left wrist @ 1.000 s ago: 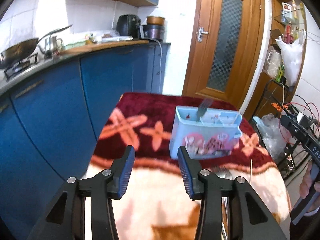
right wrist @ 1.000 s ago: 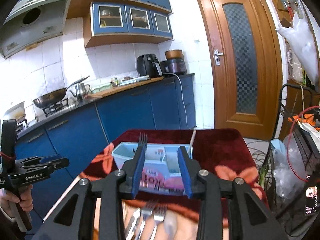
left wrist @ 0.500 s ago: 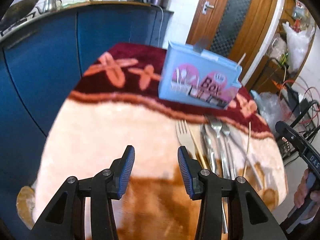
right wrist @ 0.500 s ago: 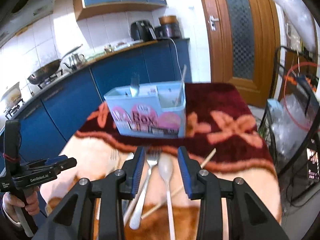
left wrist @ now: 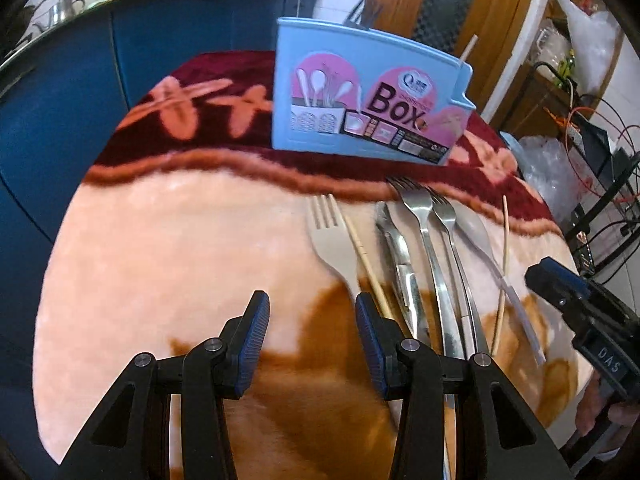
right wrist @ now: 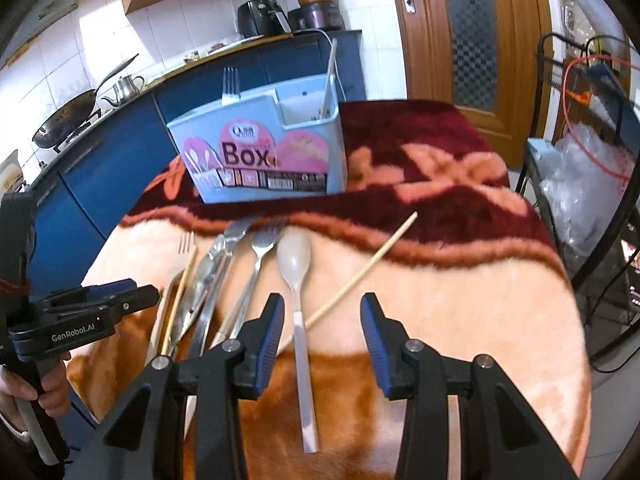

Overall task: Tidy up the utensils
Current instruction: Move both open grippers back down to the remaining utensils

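Observation:
A light-blue utensil box [left wrist: 360,92] [right wrist: 260,152] stands on the blanket's dark red band, with a fork [right wrist: 231,84] and a chopstick [right wrist: 329,76] upright in it. In front lie a beige fork [left wrist: 326,236], a chopstick [left wrist: 366,264], metal tongs [left wrist: 396,248], two metal forks [left wrist: 424,220], a pale plastic spoon [right wrist: 295,260] and another chopstick [right wrist: 360,272]. My left gripper [left wrist: 312,320] hovers open just left of the beige fork's handle. My right gripper [right wrist: 322,316] is opening above the spoon's handle and the chopstick; its pads touch neither.
The blanket-covered table [right wrist: 500,320] ends close on all sides. Blue kitchen cabinets [left wrist: 80,80] stand to the left with a wok [right wrist: 66,120] on the stove. A wooden door [right wrist: 468,20] is behind, and a wire rack with cables and plastic bags [right wrist: 592,168] is on the right.
Both grippers have come down and tipped toward the table, so the row of utensils now lies close under them. The right jaws stand a little wider.

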Demonstrator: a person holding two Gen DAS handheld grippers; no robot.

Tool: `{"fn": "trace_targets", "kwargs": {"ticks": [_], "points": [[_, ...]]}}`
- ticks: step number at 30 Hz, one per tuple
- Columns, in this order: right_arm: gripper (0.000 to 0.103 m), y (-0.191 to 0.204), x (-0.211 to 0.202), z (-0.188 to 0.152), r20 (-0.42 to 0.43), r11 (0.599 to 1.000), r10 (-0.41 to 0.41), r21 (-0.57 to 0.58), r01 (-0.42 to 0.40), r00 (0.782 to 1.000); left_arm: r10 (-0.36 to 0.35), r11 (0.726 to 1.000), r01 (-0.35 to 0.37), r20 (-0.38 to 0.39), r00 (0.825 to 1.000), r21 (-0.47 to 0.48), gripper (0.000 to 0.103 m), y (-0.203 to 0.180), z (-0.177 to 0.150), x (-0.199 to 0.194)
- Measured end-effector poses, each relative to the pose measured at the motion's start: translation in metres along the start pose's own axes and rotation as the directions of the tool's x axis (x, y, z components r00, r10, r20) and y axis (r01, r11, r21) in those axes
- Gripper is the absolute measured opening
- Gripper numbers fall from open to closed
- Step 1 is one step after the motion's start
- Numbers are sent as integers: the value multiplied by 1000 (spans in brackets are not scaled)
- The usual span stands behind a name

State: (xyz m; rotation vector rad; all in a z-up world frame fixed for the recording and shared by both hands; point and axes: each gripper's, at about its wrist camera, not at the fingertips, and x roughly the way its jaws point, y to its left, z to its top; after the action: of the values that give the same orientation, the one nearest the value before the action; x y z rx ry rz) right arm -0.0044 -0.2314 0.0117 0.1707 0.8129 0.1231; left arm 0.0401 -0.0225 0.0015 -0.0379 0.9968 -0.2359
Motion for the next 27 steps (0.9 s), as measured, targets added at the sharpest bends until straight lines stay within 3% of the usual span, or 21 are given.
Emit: {"fn": "trace_targets", "kwargs": {"ticks": [19, 27], "points": [[43, -10, 6, -6, -26, 999, 31, 25, -30, 999, 4, 997, 0, -55, 998, 76, 46, -16, 3, 14], [43, -2, 7, 1, -42, 999, 38, -13, -38, 998, -11, 996, 21, -123, 992, 88, 25, -12, 25, 25]]}}
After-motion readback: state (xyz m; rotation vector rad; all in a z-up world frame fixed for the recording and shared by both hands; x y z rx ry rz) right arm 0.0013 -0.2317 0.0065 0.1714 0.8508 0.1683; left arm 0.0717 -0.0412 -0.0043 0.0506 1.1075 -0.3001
